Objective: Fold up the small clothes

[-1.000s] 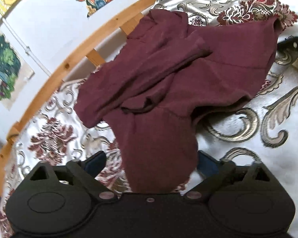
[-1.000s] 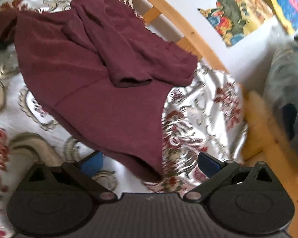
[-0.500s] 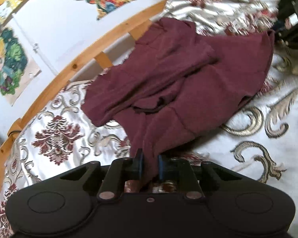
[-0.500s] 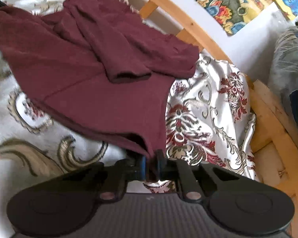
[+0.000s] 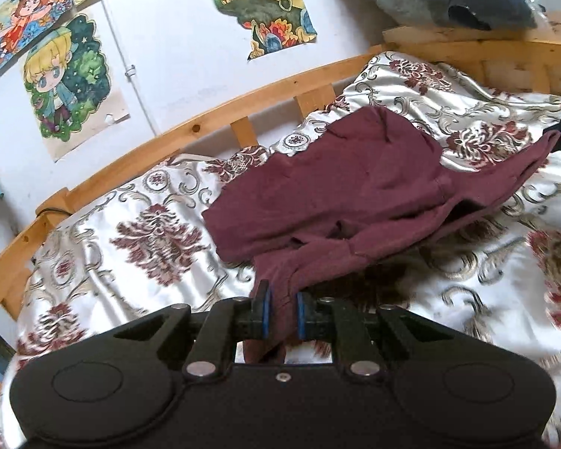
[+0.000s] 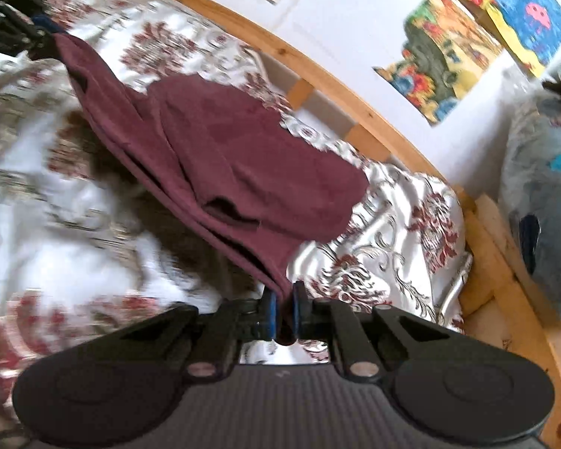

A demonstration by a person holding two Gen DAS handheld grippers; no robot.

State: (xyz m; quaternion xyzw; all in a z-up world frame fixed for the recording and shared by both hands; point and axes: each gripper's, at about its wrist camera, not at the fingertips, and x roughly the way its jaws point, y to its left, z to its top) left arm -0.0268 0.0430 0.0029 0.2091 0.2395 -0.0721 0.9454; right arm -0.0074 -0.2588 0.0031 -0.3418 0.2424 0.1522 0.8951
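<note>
A maroon garment (image 5: 355, 191) lies partly folded on a floral satin bedspread (image 5: 138, 232). My left gripper (image 5: 279, 312) is shut on one near corner of the garment and holds it lifted. My right gripper (image 6: 283, 312) is shut on the opposite near corner of the same garment (image 6: 243, 164). The near hem hangs stretched between the two grippers above the bed, casting a shadow. The far part with the folded sleeves still rests on the bedspread. The other gripper shows at the far edge of each view.
A wooden bed rail (image 5: 175, 134) runs along the far side, with a white wall and posters (image 5: 63, 75) behind. A grey plush or bagged bundle (image 6: 542, 172) sits at the bed's end. The bedspread (image 6: 392, 232) is wrinkled near the rail.
Both grippers went from open to shut on the garment's near corners, then lifted. The near hem has risen off the bedspread and is pulled taut between them.
</note>
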